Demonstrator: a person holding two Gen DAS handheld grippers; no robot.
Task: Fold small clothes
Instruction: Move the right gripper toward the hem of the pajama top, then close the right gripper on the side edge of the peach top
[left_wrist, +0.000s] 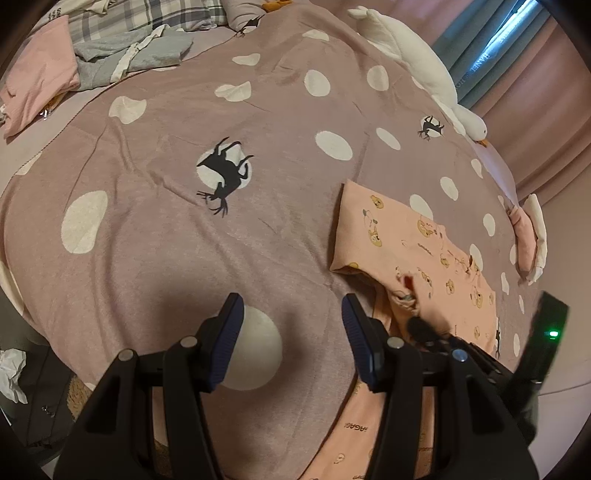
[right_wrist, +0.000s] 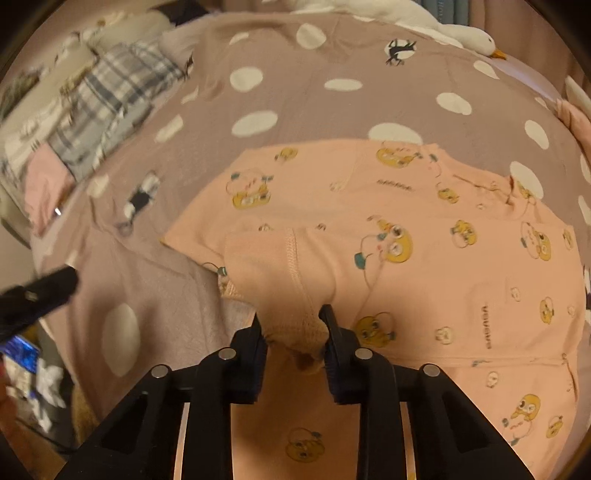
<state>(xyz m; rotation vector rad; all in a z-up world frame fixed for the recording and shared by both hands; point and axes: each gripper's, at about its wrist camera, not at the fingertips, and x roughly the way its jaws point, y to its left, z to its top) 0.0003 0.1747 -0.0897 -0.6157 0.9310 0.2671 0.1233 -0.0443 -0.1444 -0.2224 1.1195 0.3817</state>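
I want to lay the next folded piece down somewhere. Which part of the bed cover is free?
The dotted mauve blanket is bare in the middle, between the grey and pink clothes pile at the far left and the peach cartoon-print garment on the right. The right edge is crowded by the white goose plush.

Dotted bedspread (left_wrist: 184, 240), pink curtains (left_wrist: 546, 122) behind.

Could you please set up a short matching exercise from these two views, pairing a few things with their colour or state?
Things:
1. left tongs
2. right tongs
3. plush goose
4. bedspread

Descriptions:
A. mauve with white dots
B. open, nothing between the pads
C. white, lying at the bed's far edge
D. closed on a bunched fold of the peach garment

Pairs: 1-B, 2-D, 3-C, 4-A
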